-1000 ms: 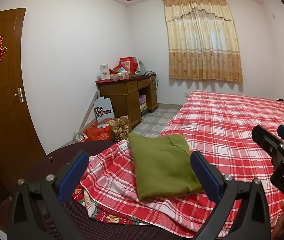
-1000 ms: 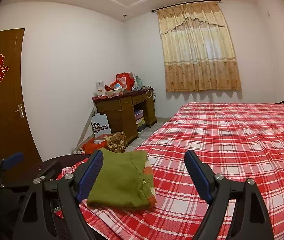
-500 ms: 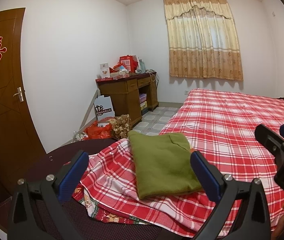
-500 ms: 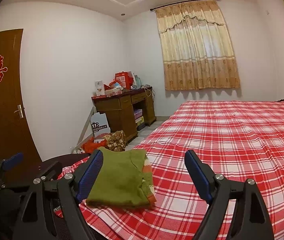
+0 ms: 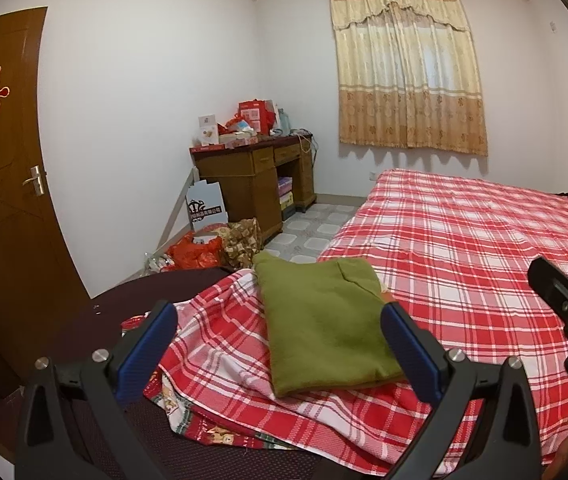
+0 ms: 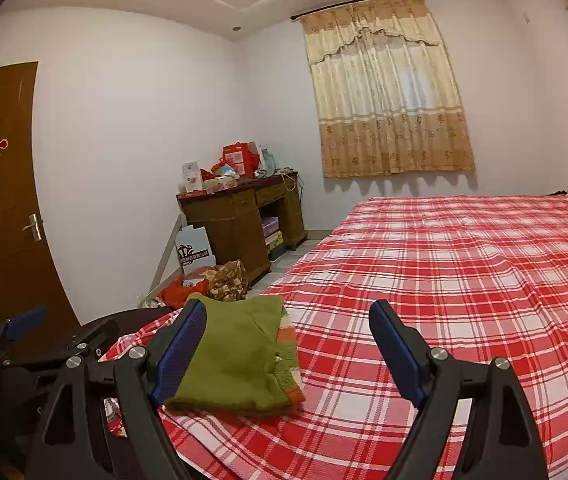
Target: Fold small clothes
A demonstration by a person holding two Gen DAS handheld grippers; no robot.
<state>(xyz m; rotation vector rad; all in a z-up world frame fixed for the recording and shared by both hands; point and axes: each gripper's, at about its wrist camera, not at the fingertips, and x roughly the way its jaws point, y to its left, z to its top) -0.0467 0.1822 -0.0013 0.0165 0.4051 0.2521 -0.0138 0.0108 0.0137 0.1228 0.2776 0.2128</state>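
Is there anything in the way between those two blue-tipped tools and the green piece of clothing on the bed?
Nothing visible. The folded olive-green knit garment lies on the red plaid bedsheet right ahead of the open left tool and the open right tool, with nothing in between.

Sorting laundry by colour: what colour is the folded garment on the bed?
Olive green, with an orange edge peeking out; the folded garment shows best in the right wrist view.

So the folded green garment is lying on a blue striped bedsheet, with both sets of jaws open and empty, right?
Not quite. The bedsheet is red and white plaid, not blue striped, as the right wrist view shows. The rest holds: the folded green garment lies on it, and both sets of jaws stand open and empty.
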